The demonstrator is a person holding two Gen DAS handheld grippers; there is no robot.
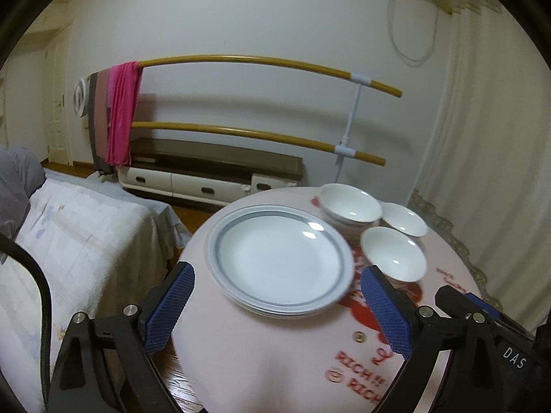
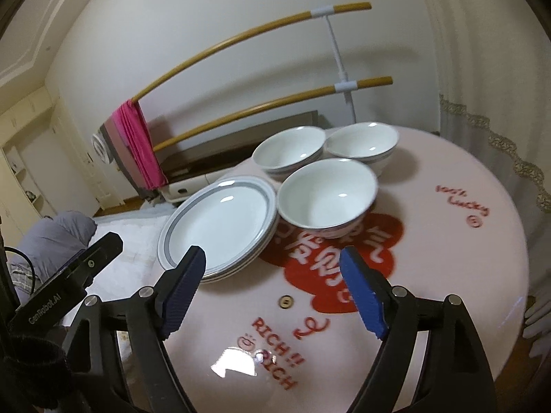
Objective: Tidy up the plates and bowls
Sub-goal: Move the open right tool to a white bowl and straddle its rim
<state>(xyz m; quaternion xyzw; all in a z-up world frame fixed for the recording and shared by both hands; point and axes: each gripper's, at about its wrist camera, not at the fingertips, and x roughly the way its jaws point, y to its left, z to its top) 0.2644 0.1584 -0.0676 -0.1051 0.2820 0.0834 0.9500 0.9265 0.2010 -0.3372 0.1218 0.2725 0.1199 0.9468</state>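
A stack of white plates with grey rims (image 1: 279,258) (image 2: 220,223) sits on the left part of a round pink table (image 1: 275,354) (image 2: 447,241). Three white bowls stand to its right: a near one (image 1: 392,253) (image 2: 327,196), a far left one (image 1: 349,204) (image 2: 289,149), and a far right one (image 1: 404,218) (image 2: 361,143). My left gripper (image 1: 277,290) is open and empty, just in front of the plate stack. My right gripper (image 2: 273,258) is open and empty, above the table in front of the near bowl and the stack.
A bed (image 1: 75,241) lies left of the table. A rail stand with a pink cloth (image 1: 122,113) and a low cabinet (image 1: 213,172) stand by the far wall. A curtain (image 1: 489,189) hangs right of the table. The right gripper's body shows at the left wrist view's edge (image 1: 482,313).
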